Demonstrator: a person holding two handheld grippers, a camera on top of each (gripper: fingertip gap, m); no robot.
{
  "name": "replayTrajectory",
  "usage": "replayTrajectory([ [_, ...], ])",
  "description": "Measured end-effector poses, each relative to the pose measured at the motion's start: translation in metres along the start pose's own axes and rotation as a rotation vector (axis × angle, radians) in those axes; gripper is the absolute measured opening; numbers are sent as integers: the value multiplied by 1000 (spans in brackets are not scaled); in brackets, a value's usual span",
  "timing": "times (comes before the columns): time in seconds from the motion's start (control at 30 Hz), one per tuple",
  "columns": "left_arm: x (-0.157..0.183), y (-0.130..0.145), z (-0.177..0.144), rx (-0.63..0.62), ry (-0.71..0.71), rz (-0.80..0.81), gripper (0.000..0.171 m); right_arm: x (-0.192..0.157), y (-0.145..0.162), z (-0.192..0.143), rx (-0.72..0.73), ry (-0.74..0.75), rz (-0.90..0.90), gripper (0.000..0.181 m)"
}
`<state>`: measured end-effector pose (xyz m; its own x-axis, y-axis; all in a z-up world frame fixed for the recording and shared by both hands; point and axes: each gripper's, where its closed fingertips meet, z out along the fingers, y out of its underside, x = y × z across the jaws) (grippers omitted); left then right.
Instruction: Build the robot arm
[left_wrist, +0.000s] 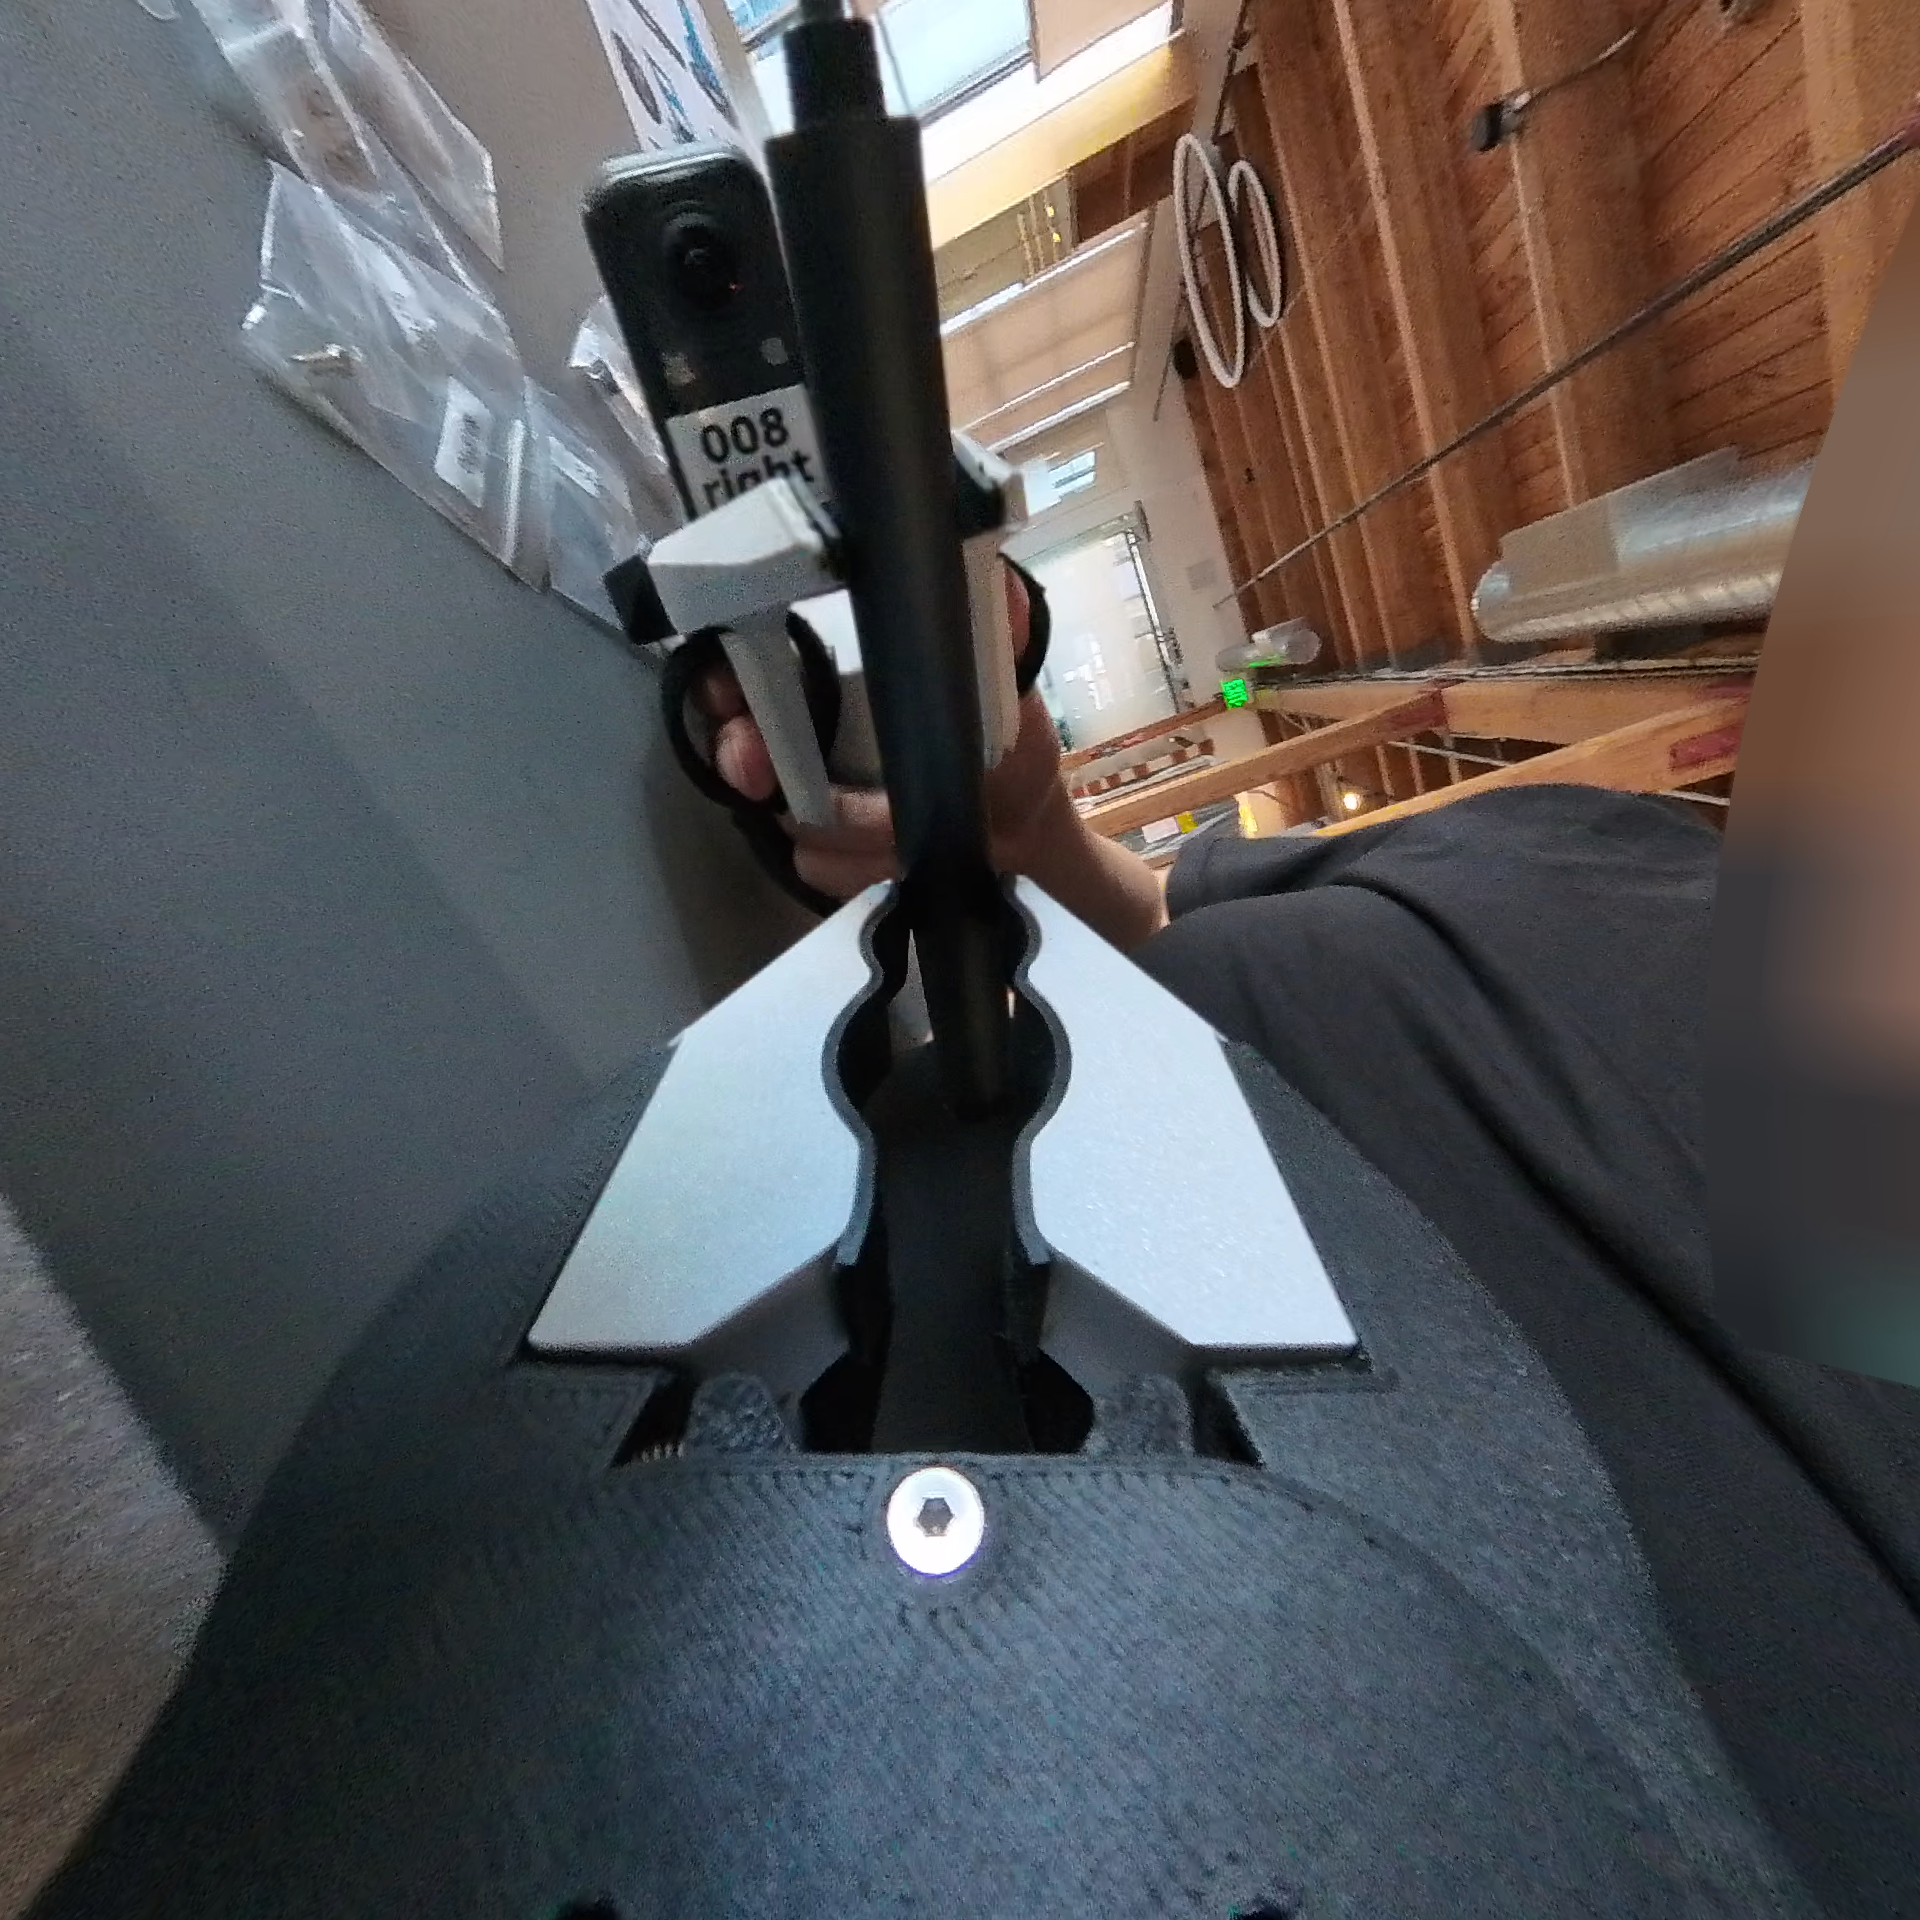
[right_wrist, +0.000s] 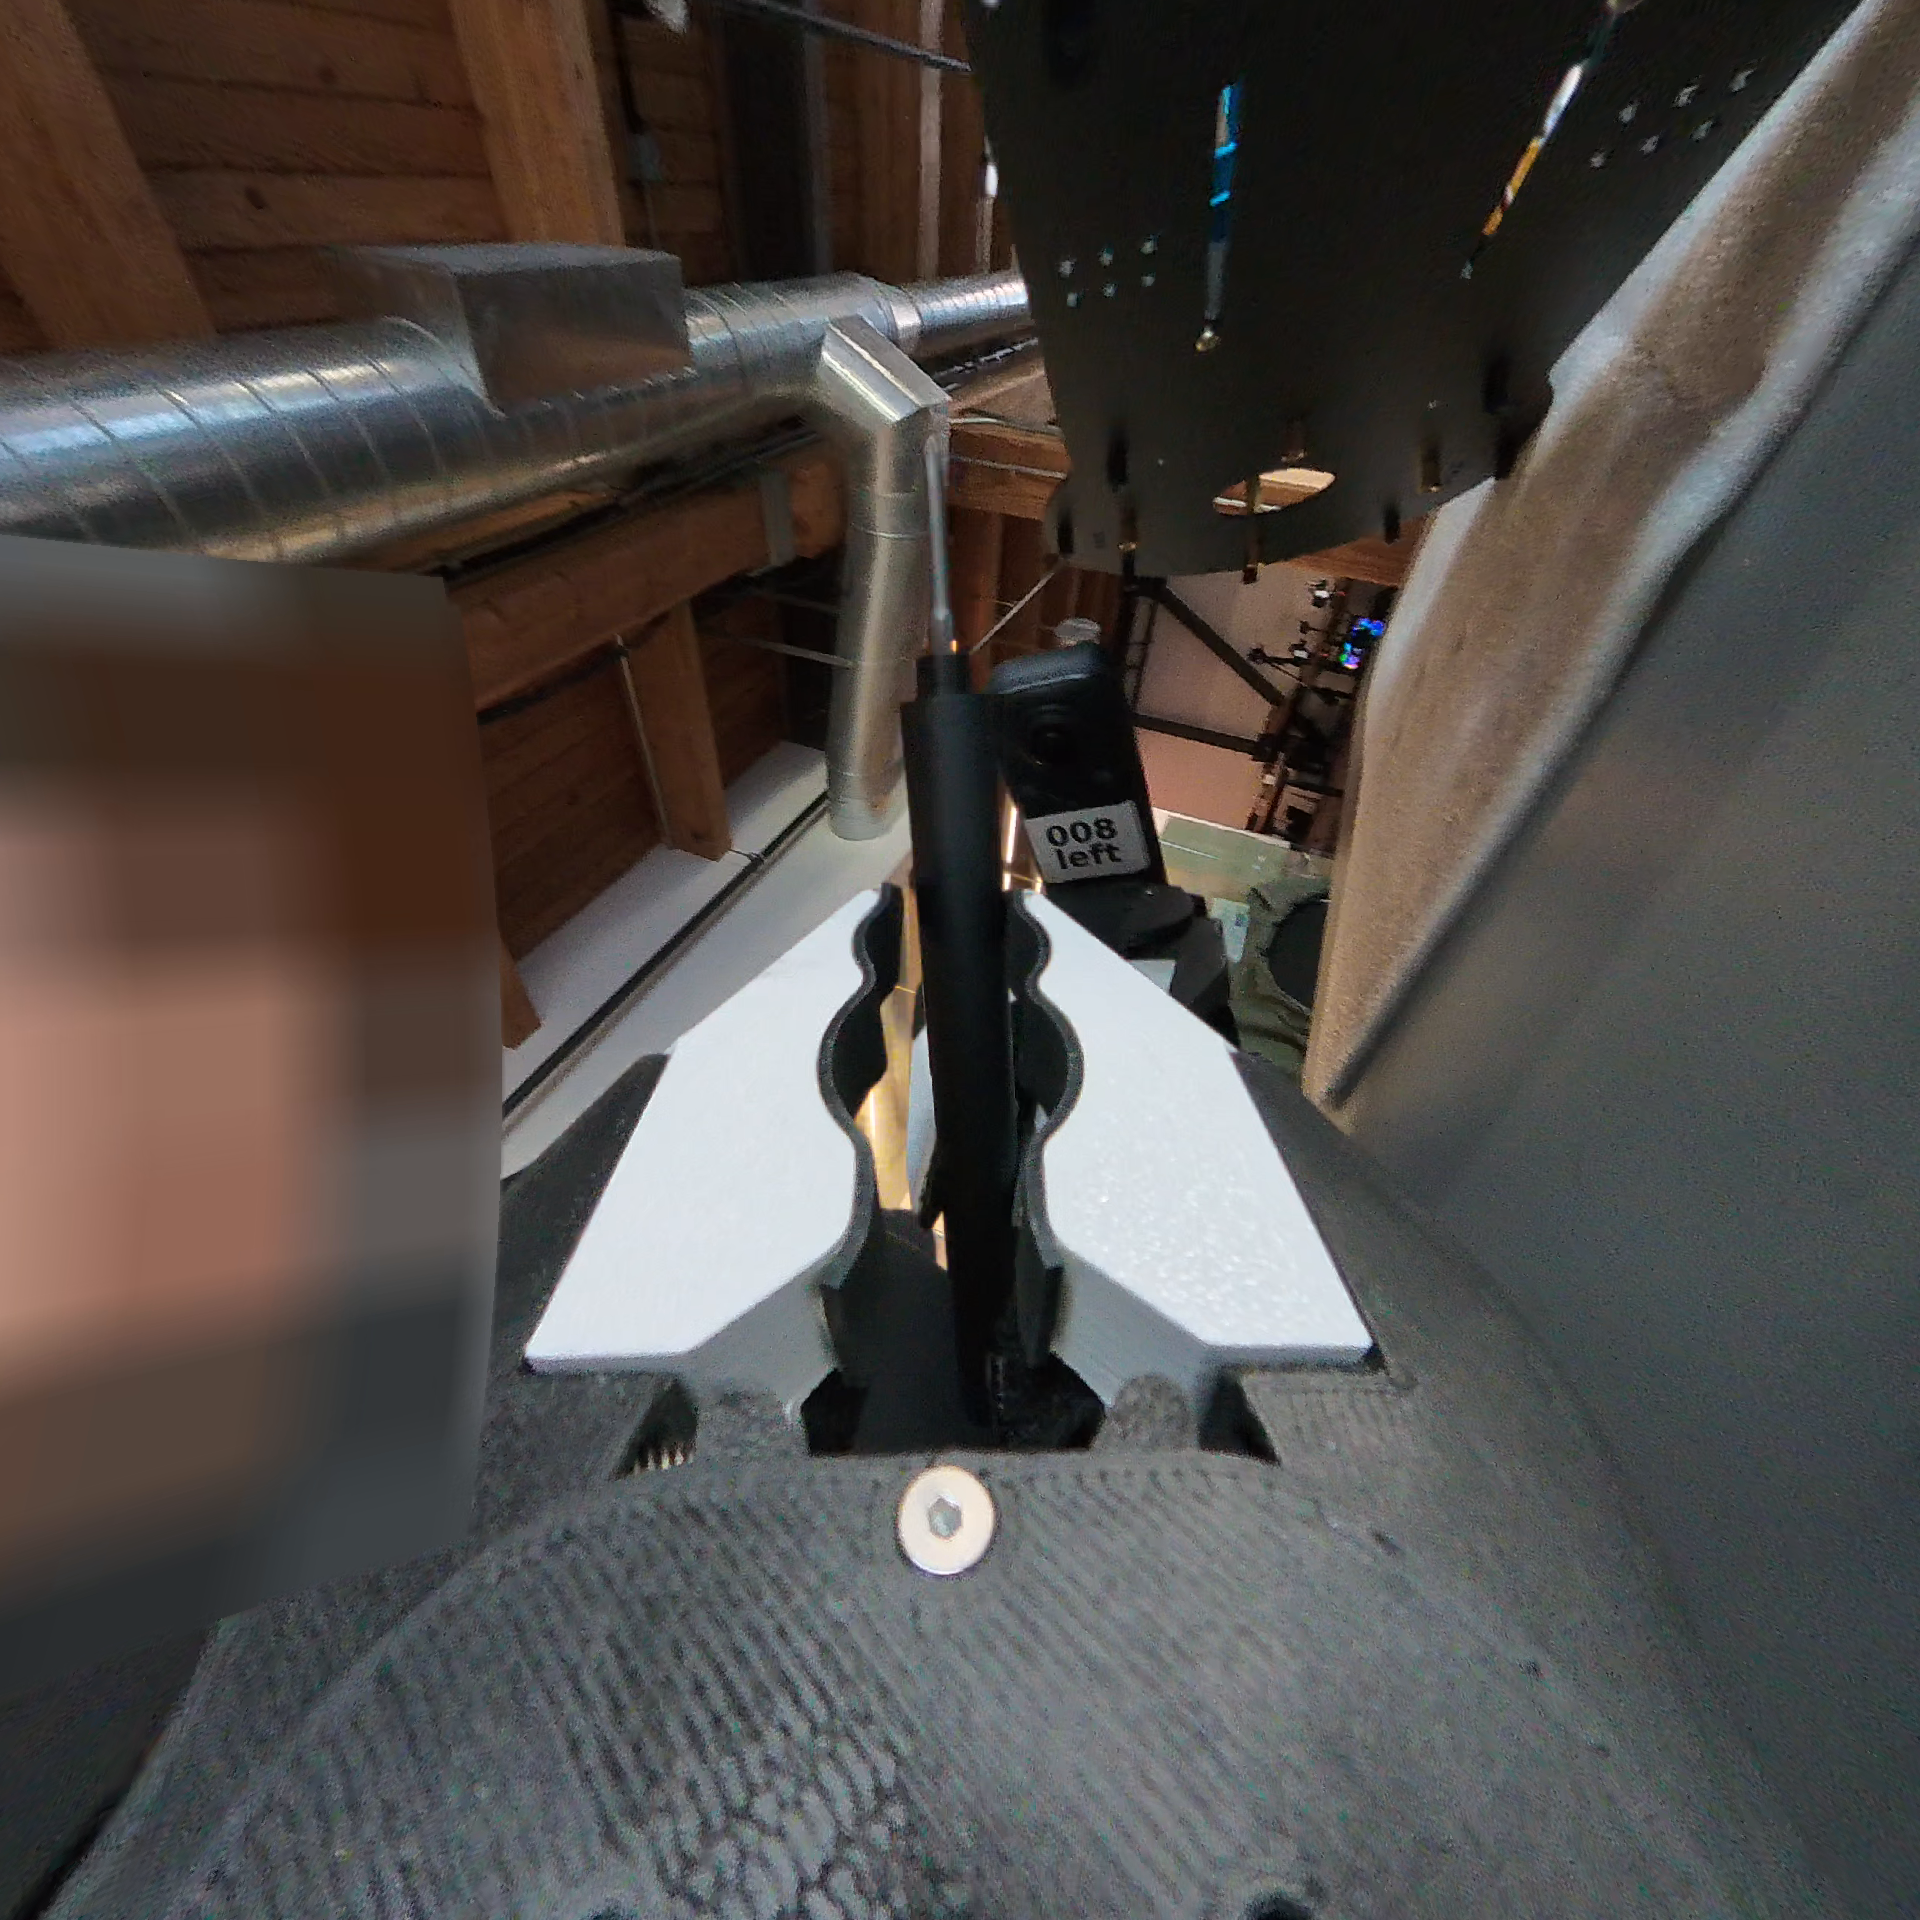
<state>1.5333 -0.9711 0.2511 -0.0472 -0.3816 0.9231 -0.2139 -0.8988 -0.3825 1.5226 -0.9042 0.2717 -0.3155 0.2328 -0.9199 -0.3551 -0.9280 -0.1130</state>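
Observation:
A black screwdriver (left_wrist: 883, 416) with a thin metal shaft (right_wrist: 940, 540) runs between both grippers. In the left wrist view my left gripper (left_wrist: 951, 904) has its white fingers (left_wrist: 727, 1174) closed around the butt end of the handle. Farther up the handle, my right gripper (left_wrist: 904, 769) also clamps it, held by a hand (left_wrist: 831, 831). In the right wrist view my right gripper (right_wrist: 956, 914) is shut on the screwdriver (right_wrist: 956, 883), and the shaft points up past it. The left gripper's camera body (right_wrist: 1070, 758) shows just behind; its fingers are hidden there.
Clear plastic bags of small parts (left_wrist: 395, 343) lie on a grey surface (left_wrist: 208, 727) at the left. A person in a dark shirt (left_wrist: 1455, 1091) is close on the right. A black perforated panel (right_wrist: 1299, 260) hangs above, beside a grey wall (right_wrist: 1662, 831) and a metal duct (right_wrist: 312, 416). Spacing between my two grippers at the tips: around 7 centimetres.

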Motion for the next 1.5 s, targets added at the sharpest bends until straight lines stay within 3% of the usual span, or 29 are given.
replayTrajectory([
  [0.2, 13, -4, 3, 37, 118, -58, 16, -9, 4, 2, -30, -44, -13, 19],
  [0.53, 4, -2, 4, 16, 76, -55, 15, 1, 8, -2, -93, 36, -23, 16],
  [1.07, -2, -2, 2, 48, 62, -71, 15, 10, 14, 4, -163, 9, 45, 15],
  [1.2, -2, -5, 1, 74, 74, -84, 15, 5, 11, 5, -144, -29, 83, 27],
  [1.5, -4, -6, 2, 83, 66, -76, 15, 12, 8, 3, -130, 16, 72, 15],
])
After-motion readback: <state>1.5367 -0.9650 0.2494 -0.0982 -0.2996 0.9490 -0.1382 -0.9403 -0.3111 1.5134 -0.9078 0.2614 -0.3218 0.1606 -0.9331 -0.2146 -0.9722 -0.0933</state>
